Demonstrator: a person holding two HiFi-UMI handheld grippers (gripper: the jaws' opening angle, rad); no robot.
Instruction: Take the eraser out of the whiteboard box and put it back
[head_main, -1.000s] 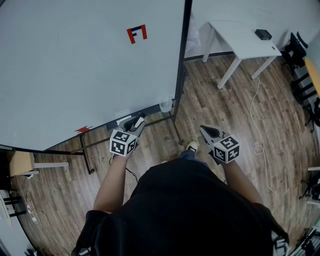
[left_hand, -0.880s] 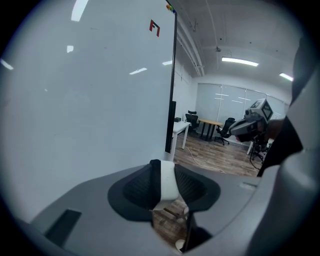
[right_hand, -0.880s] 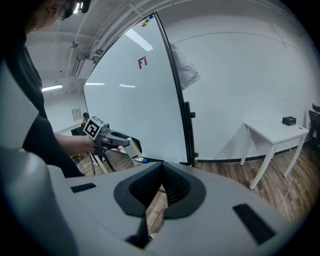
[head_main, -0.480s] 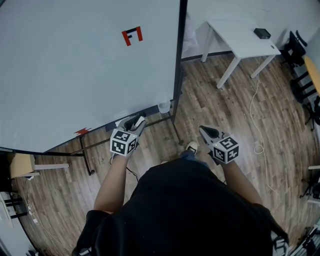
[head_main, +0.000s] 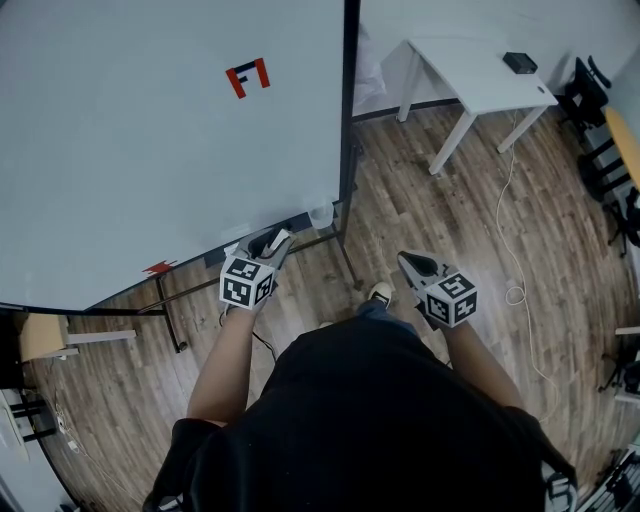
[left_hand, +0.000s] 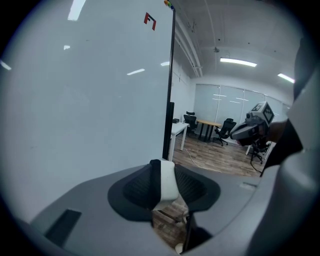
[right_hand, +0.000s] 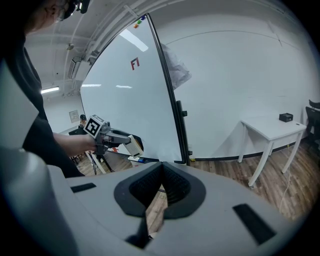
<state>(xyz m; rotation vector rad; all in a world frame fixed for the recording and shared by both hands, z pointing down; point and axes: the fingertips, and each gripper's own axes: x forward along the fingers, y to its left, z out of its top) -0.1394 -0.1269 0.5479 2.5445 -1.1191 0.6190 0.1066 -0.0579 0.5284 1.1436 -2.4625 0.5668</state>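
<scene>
While the person is standing on the wooden floor (head_main: 450, 210) facing the whiteboard (head_main: 150, 150), the left gripper (head_main: 274, 241) is clamping the eraser (left_hand: 166, 182) between its jaws, which are closing on the block from both sides. The eraser is showing as a pale block with a dark strip along one face, and it is sticking out past the jaw tips. It is hanging in the air low down, just in front of the board's bottom edge and near the board's right-hand corner; whether it is touching the board cannot be told. A small white cup (head_main: 320, 214) is sitting at that lower corner, close to the black frame post (head_main: 349, 110). The right gripper (head_main: 413, 264) is hovering over the floor well apart from the board, with its jaws pressing together and nothing between them. Its camera is looking across at the left gripper and the eraser it is carrying. High on the board a red and black mark (head_main: 247, 76) is showing. Off to the right a white desk (head_main: 470, 85) is standing against the wall, carrying a small black object (head_main: 518, 62)
</scene>
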